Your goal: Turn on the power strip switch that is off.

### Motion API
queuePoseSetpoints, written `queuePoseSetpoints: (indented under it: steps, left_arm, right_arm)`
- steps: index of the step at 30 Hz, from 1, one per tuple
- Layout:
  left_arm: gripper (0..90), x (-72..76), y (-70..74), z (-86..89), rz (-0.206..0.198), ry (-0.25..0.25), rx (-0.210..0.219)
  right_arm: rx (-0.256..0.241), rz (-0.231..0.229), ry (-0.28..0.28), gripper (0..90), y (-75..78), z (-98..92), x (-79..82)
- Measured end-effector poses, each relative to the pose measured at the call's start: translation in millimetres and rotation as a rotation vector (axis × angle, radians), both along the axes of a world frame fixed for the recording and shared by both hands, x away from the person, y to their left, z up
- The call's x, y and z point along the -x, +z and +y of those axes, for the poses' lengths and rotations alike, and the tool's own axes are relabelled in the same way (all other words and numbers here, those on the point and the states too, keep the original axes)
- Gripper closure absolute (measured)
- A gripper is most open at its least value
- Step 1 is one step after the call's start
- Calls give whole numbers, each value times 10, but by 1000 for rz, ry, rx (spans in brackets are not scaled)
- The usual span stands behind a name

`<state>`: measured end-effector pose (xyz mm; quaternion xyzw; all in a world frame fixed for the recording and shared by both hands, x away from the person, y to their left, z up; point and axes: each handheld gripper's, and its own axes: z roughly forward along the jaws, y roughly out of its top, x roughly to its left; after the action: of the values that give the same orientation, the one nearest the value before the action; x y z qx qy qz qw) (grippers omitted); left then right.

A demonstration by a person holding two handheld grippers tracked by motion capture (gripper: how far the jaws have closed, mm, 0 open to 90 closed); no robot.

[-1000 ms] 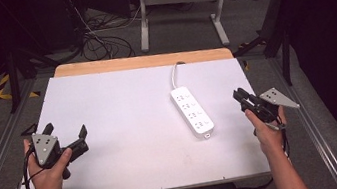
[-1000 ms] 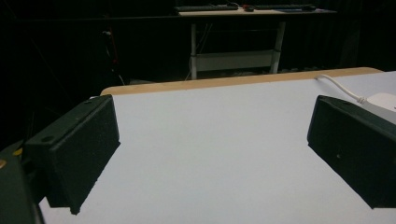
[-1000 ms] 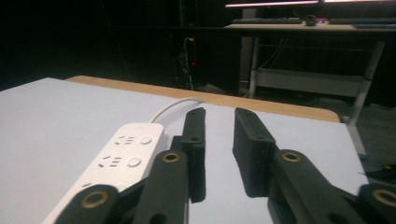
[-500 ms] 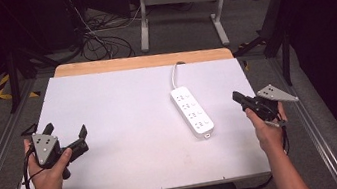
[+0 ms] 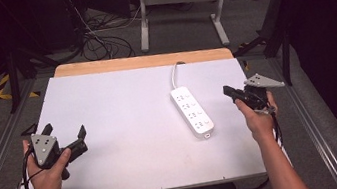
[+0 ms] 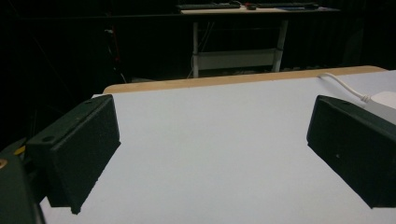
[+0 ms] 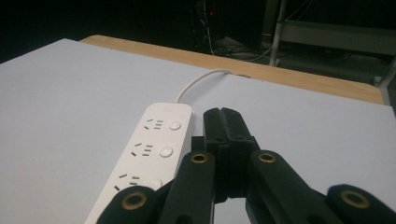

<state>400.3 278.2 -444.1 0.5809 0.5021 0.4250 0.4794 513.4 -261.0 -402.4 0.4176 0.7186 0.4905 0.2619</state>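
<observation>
At the left edge of the white surface [image 5: 126,131], the left hand-held gripper [image 5: 64,140] is held with jaws spread wide, nothing between them. Right of centre lies a white power strip [image 5: 192,112], its cord [image 5: 173,75] running past the far edge, end hidden. Just beside it, the right hand-held gripper [image 5: 228,90] has jaws pressed together, empty.

White table [image 5: 126,131]: surface bare across the left and centre, open to passage. One obstacle: a white power strip [image 5: 192,111] lying flat right of centre, its cord [image 5: 174,73] running to the far wooden edge [image 5: 141,61]. The right gripper [image 5: 228,90], jaws pressed together, hovers just beside the strip. The left gripper [image 5: 64,135], jaws wide apart, sits near the left edge with bare table ahead.
</observation>
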Motion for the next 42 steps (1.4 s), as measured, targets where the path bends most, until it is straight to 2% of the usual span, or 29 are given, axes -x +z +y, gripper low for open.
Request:
queuePoseSetpoints:
  steps: [11, 22, 30, 42]
  left_arm:
    - [32, 14, -1, 3, 2, 0, -2]
    - [32, 44, -2, 20, 5, 4, -8]
    - [32, 57, -4, 28, 5, 7, -8]
    - [35, 44, -6, 17, 8, -1, -11]
  right_arm:
    - [48, 60, 68, 900, -71, 301, -83]
    - [169, 194, 124, 900, -394, 602, -221]
    - [227, 237, 130, 900, -551, 671, -277]
    - [191, 239, 112, 900, -580, 657, -270]
